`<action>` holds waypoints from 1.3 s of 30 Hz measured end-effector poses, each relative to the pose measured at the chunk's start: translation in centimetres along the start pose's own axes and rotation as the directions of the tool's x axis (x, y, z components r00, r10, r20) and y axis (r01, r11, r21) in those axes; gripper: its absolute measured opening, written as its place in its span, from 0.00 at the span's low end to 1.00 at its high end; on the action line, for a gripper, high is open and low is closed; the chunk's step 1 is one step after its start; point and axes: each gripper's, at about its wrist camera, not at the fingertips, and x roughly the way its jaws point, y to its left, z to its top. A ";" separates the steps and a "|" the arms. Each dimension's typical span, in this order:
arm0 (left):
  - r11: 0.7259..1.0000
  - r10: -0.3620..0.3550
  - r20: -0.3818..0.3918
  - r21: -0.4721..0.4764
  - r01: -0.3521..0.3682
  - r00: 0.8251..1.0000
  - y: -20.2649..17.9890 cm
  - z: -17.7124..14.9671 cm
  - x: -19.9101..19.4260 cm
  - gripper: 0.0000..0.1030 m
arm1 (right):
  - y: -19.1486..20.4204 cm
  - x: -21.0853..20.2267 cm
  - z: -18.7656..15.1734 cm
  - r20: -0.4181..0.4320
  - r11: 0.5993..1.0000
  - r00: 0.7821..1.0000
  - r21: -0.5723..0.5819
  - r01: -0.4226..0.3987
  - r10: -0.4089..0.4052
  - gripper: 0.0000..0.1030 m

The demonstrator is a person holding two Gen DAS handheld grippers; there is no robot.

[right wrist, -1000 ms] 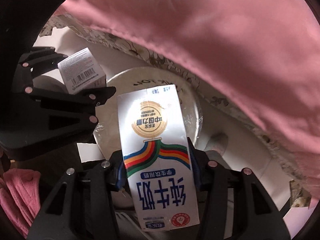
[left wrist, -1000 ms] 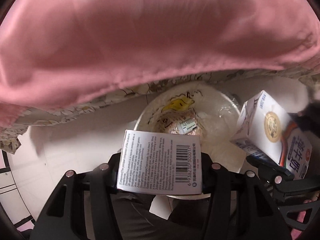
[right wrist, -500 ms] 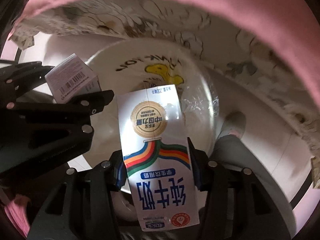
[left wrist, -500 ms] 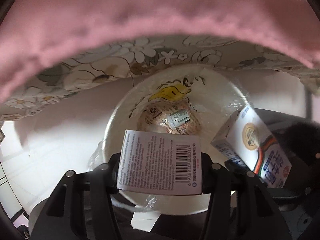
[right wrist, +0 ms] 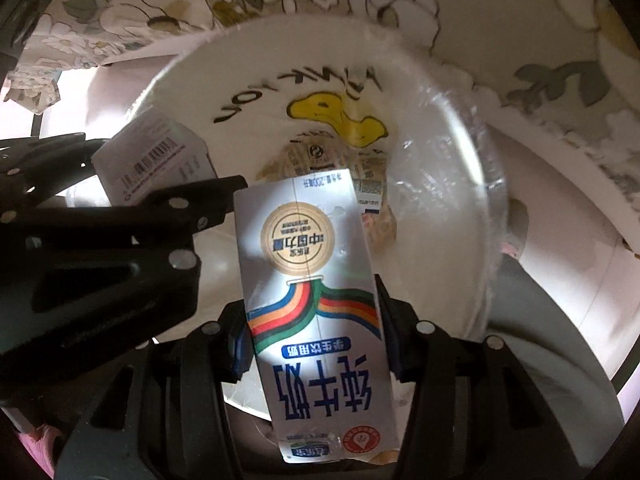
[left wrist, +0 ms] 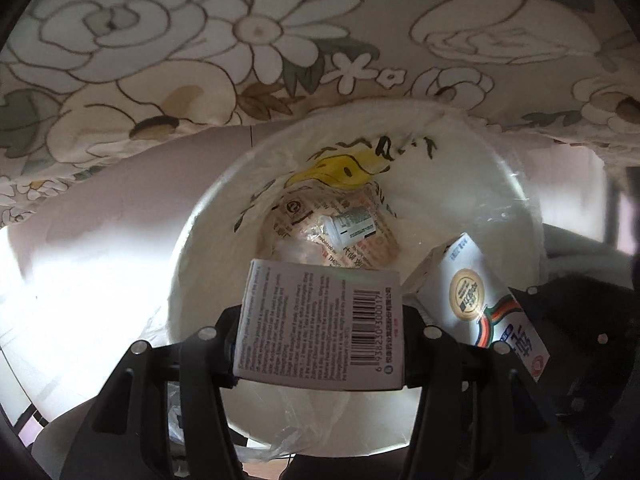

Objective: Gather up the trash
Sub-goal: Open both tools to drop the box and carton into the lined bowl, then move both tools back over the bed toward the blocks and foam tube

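My left gripper (left wrist: 320, 334) is shut on a small white box with a barcode (left wrist: 320, 328) and holds it over the mouth of a white bin (left wrist: 192, 280) lined with clear plastic. My right gripper (right wrist: 314, 338) is shut on a milk carton (right wrist: 312, 280) with rainbow stripes, also over the bin (right wrist: 440, 152). The carton shows in the left wrist view (left wrist: 476, 300) at the right, the box in the right wrist view (right wrist: 156, 160) at the left. A crumpled printed wrapper (left wrist: 332, 232) lies at the bin's bottom.
A floral cloth (left wrist: 240, 40) hangs just above and behind the bin and touches its far rim. A pale floor (left wrist: 80, 260) lies to the left of the bin. A yellow duck picture (right wrist: 336, 116) is printed on the bin's inner wall.
Both grippers have moved down and closer to the bin with their loads. The pink cloth has left the view and the floral cloth now fills the top.
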 end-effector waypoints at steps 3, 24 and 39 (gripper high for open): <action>1.000 0.003 -0.012 -0.005 -0.003 1.000 0.1 0.0 0.4 0.56 | 0.1 0.6 0.2 -0.011 1.000 1.000 0.005 -0.002 0.002 0.52; 1.000 0.011 0.068 0.014 -0.012 0.998 -0.1 -4.1 -4.8 0.68 | 2.6 -6.4 -3.0 0.132 0.995 0.991 -0.095 0.027 -0.014 0.63; 0.992 0.052 0.504 0.074 -0.103 0.862 1.5 -4.3 -27.4 0.75 | 4.5 -26.9 -4.3 0.501 0.979 0.863 -0.142 0.149 -0.058 0.63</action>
